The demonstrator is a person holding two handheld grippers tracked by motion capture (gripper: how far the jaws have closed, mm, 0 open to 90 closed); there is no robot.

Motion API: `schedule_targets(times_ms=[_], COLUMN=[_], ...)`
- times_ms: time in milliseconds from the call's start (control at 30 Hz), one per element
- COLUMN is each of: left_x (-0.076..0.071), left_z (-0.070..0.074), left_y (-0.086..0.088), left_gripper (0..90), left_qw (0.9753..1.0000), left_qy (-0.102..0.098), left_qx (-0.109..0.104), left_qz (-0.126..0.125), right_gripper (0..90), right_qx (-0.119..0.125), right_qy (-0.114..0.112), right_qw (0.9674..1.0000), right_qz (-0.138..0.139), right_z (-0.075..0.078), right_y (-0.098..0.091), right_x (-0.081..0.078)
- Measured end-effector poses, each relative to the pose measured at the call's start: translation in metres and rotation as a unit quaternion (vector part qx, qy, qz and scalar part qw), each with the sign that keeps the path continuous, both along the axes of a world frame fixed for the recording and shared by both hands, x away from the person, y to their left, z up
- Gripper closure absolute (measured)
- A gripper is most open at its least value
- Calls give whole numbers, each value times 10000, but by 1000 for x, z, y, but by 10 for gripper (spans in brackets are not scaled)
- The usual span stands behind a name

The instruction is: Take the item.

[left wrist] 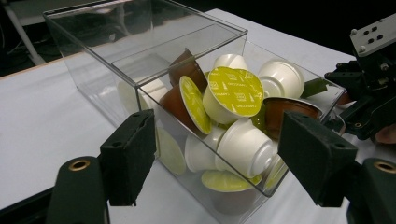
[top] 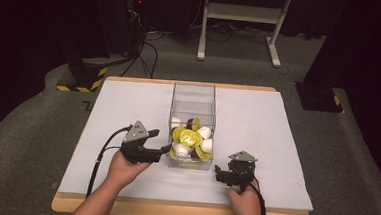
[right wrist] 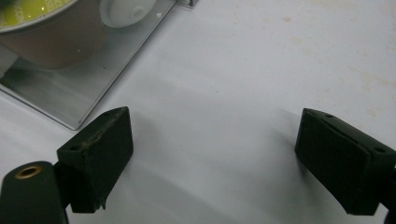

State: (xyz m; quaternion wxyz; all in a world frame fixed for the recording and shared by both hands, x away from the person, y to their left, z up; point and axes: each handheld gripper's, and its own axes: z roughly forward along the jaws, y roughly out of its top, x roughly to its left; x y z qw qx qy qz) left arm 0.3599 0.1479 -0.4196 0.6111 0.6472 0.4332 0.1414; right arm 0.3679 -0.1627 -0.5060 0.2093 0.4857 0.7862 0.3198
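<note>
Clear box (top: 193,95) of capsules (top: 188,137) — both grippers agape.

Clear box (top: 193,95) of capsules (top: 189,137) between left gripper (top: 162,142), right gripper (top: 218,172).

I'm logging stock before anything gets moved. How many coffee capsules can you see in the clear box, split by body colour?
Counted from the left gripper view; capsules buried lower in the clear box may be hidden.
White capsules: 7
Brown capsules: 3
Total visible: 10
</note>
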Motion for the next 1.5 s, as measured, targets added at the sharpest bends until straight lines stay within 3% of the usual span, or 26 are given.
schedule_targets(times_ms=[767,1500], left_x=[7,19], left_z=[3,-2], left_y=[-20,-39], left_gripper=[282,284], left_qw=[9999,9993], left_qy=[-10,93], left_qx=[-5,251], left_qz=[-111,-249], right_gripper=[112,112], right_qx=[0,-7], right_qy=[2,1], right_qw=[10000,10000], right_qz=[0,5], right_z=[0,0], right_y=[0,0], right_x=[0,0])
